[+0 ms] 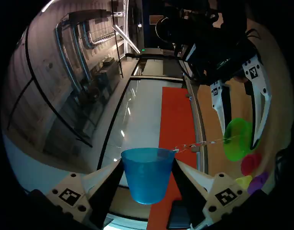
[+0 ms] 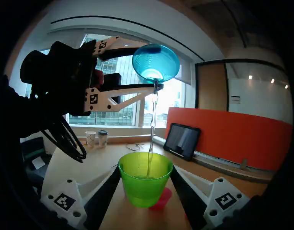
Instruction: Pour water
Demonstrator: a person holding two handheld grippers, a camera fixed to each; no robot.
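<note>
Right gripper view: left gripper (image 2: 149,65) tipped sideways.

1. Left gripper (image 1: 147,163): btm ctr of left gripper view, both fingers pressing blue cup (image 1: 149,182); upper left in right gripper view, fingers pointing right.
2. Right gripper (image 2: 145,170): btm ctr, clamping green cup (image 2: 144,188).

Two tools: left tool (image 1: 147,164), right tool (image 2: 146,172). Five plastic cups, one of each colour: blue cup (image 1: 148,180), green cup (image 1: 237,138), red cup (image 1: 251,163), yellow cup (image 1: 244,180), purple cup (image 1: 258,182). Two paper cups farther off, side by side: pale paper cup (image 2: 90,138), lidded paper cup (image 2: 103,137). One tablet (image 2: 181,141). One thin stream of water (image 2: 151,126). One table (image 2: 89,161).
</note>
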